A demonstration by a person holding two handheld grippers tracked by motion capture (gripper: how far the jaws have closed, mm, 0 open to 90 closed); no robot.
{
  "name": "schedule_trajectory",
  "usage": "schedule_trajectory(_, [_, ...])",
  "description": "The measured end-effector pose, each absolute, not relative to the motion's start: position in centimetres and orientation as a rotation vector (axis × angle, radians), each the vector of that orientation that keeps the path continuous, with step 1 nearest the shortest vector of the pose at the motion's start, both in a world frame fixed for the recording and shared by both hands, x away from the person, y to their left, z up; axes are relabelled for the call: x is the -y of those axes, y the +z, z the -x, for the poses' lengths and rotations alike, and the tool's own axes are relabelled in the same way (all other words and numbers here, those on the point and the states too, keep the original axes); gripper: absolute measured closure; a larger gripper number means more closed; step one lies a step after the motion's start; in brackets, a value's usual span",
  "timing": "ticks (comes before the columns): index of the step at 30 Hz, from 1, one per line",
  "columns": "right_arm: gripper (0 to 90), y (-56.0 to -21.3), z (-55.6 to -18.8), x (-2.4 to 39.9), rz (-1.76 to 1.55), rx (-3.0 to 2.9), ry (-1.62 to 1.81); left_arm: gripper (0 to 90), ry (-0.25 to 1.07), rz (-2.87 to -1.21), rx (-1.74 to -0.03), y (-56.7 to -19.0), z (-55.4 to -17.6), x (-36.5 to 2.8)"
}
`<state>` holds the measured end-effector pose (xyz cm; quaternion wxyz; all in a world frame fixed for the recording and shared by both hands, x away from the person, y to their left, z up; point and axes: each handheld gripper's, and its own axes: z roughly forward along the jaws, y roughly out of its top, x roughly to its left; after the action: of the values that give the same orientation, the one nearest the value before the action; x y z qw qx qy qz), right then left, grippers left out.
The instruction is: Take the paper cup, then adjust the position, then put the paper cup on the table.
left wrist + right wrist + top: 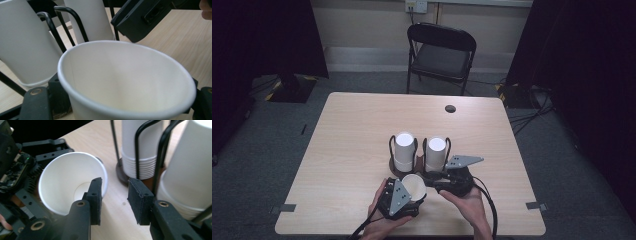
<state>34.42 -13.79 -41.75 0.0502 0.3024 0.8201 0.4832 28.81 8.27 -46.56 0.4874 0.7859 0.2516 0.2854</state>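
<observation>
A single white paper cup (414, 186) lies tilted in my left gripper (414, 194), which is shut on it near the table's front edge. In the left gripper view the cup's open mouth (125, 82) sits between the two black jaws. My right gripper (431, 177) is just right of the cup, and its jaws stand open (115, 195) with bare table between the pads. Its left pad (96, 197) is in front of the cup's rim (70, 182). Two stacks of upside-down white cups (404, 149) (436, 153) stand in black wire holders right behind both grippers.
The wooden table (357, 125) has a small dark hole (450, 108) near its far edge. A black folding chair (442, 52) stands beyond the table. The wire holder's round base (122, 173) is close to my right gripper's jaws.
</observation>
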Motion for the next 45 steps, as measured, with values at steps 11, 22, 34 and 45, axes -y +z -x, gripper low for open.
schedule_trajectory(11, [52.7,-41.9,-34.2,15.6,-0.984,-2.311,1.484,22.6,0.664,-1.831,-0.694,-46.2,-29.5,-10.5])
schedule_trajectory(22, [41.8,-43.2,-33.9,18.8,-1.107,-2.106,1.478,22.6,0.697,-1.769,-0.758,-45.3,-30.4,-12.8])
schedule_trajectory(34, [26.9,-45.6,-34.2,21.6,-1.232,-1.900,1.462,22.4,0.740,-1.702,-0.831,-44.8,-31.9,-15.3])
schedule_trajectory(45, [17.5,-47.7,-34.1,22.6,-1.264,-1.833,1.409,22.5,0.780,-1.639,-0.925,-45.4,-33.3,-17.0])
